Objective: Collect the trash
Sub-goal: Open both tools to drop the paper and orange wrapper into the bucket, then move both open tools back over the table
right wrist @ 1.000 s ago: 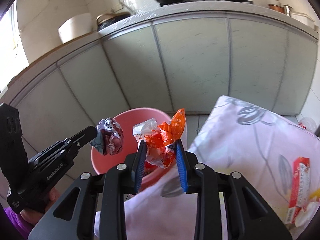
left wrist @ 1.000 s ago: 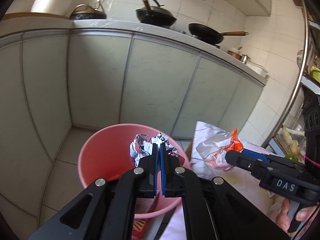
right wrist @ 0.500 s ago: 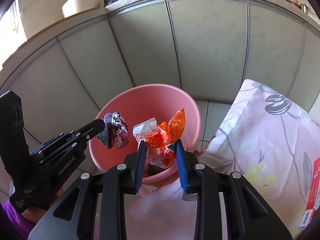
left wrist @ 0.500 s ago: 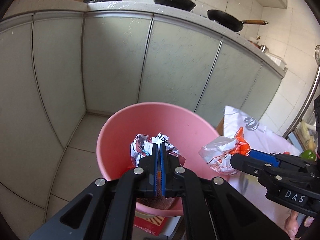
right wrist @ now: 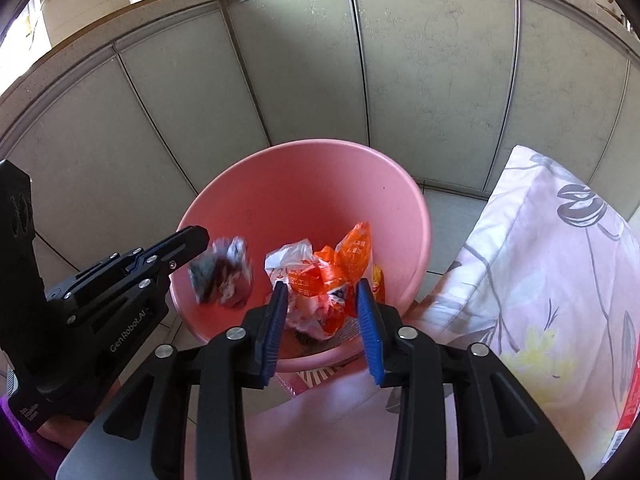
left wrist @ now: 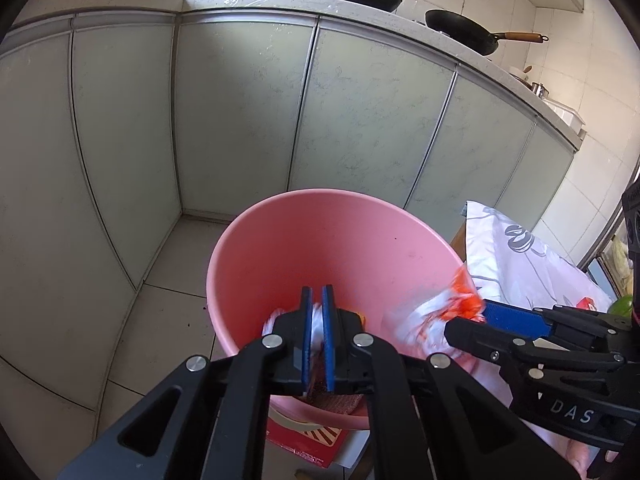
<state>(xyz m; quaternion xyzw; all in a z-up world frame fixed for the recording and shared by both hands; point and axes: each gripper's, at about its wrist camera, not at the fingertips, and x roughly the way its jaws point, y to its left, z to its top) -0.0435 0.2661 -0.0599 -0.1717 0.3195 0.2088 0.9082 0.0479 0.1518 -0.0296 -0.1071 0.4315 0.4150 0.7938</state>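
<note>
A pink bin (left wrist: pixel 320 248) stands on the floor by the cabinets; it also shows in the right wrist view (right wrist: pixel 320 184). My left gripper (left wrist: pixel 316 300) has its jaws slightly apart over the bin, and the crumpled foil wrapper (right wrist: pixel 222 276) is blurred, dropping just off its tips. My right gripper (right wrist: pixel 322 292) is open wide over the bin, with the orange and white plastic wrapper (right wrist: pixel 324 280) loose between its fingers, blurred in the left wrist view (left wrist: pixel 432 320).
Grey-green cabinet doors (left wrist: pixel 240 120) stand behind the bin, with pans (left wrist: pixel 460 32) on the counter above. A floral cloth-covered table (right wrist: pixel 540 280) lies right of the bin, with a red packet (right wrist: pixel 628 392) at its right edge. A red box (left wrist: pixel 312 440) lies under the bin.
Both grippers moved lower over the bin and opened. The foil wrapper has left the left gripper and is falling; the orange wrapper is coming loose from the right gripper.
</note>
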